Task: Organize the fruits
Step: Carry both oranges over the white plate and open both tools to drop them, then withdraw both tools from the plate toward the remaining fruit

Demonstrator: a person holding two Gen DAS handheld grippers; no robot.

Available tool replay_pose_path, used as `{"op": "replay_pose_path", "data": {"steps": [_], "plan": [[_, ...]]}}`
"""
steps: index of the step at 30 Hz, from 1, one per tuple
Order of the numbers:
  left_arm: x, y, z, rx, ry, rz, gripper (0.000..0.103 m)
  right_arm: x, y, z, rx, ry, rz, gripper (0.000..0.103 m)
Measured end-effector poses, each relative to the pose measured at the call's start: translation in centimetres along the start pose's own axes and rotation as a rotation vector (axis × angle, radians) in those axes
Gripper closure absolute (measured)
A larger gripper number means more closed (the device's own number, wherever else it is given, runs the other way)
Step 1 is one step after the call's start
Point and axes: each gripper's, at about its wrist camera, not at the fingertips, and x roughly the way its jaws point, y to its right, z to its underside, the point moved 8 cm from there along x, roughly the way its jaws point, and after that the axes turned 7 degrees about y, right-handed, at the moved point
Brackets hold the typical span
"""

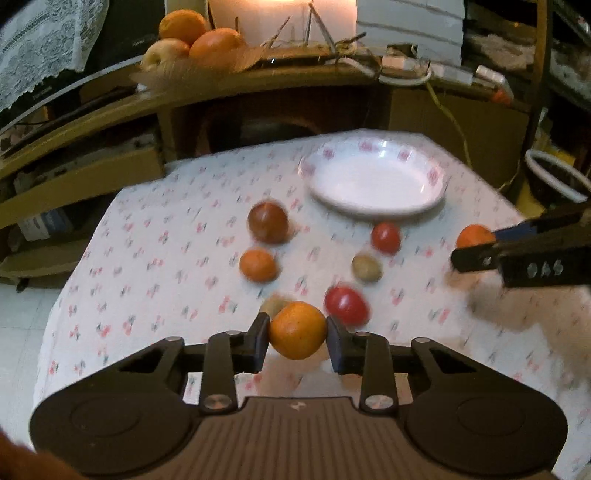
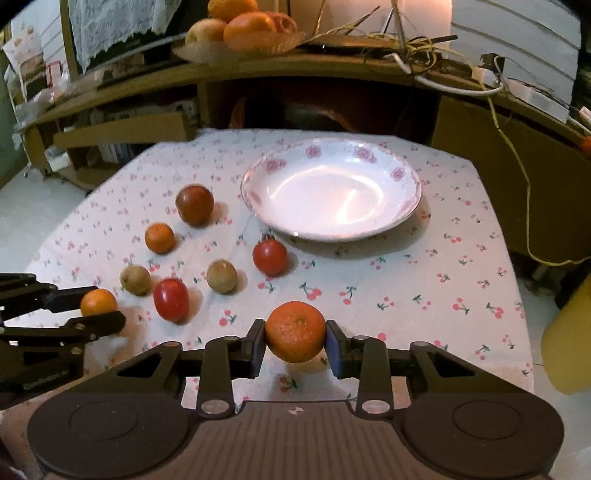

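Fingers [image 2: 258, 334] pinching tangerine [image 2: 295, 331], stem up

A home: cherry-print tablecloth [image 2: 369, 280], lace cloth [image 2: 110, 26], cluttered wooden shelf [image 2: 295, 70].

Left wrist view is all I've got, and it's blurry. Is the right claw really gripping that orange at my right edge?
Observer: Yes. In the right wrist view, the right claw has both pads pressed against its orange.
Operator: Something brownish peeks out behind my own orange. What is it?
Observer: A brownish-green fruit, perhaps a kiwi. It lies on the tablecloth beside the oblong red fruit, just past the left claw.
Operator: Anything beyond the cloth's right edge?
Observer: A yellow object sits just off that edge. I cannot tell what it is.
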Motion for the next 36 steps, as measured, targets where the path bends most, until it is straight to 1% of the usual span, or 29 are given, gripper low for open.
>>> {"op": "replay_pose_path", "data": {"steps": [3,6,11,14,16,19,21,26,29,34,36], "plan": [[0.6,0.8,-3.1,0.009,0.039,0.036,0.065,-0.6,0.0,-1.4,0.004,0.030,0.002,0.069],[2.2,1.4,-6.2,0.015,0.074,0.069,0.065,-0.5,0.2,-3.0,0.021,0.052,-0.002,0.069],[5.8,2.3,-8.7,-0.005,0.075,0.100,0.065,1.7,1.2,-5.2,0.025,0.056,0.021,0.069],[7.8,2.9,-9.2,-0.001,0.063,0.103,0.065,2.9,2.1,-5.9,0.025,0.055,0.037,0.069],[8.4,3.3,-9.3,-0.003,0.058,0.113,0.065,3.7,2.8,-6.1,0.035,0.048,0.045,0.069],[9.3,3.6,-9.2,0.014,0.049,0.107,0.065,4.6,3.4,-6.4,0.040,0.037,0.053,0.069],[9.9,3.5,-9.2,0.001,0.037,0.112,0.065,5.1,3.7,-6.5,0.026,0.036,0.064,0.069],[11.6,3.4,-9.1,-0.017,0.014,0.110,0.065,6.5,4.5,-6.7,0.037,0.016,0.062,0.068],[12.1,3.5,-9.1,-0.020,0.012,0.107,0.065,7.1,4.9,-6.9,0.035,0.012,0.068,0.067],[12.0,3.4,-9.3,-0.021,0.022,0.102,0.062,7.5,5.5,-7.3,0.046,0.021,0.074,0.066],[11.9,3.3,-9.4,-0.025,0.025,0.102,0.060,7.4,5.7,-7.5,0.052,0.029,0.078,0.061]]}}
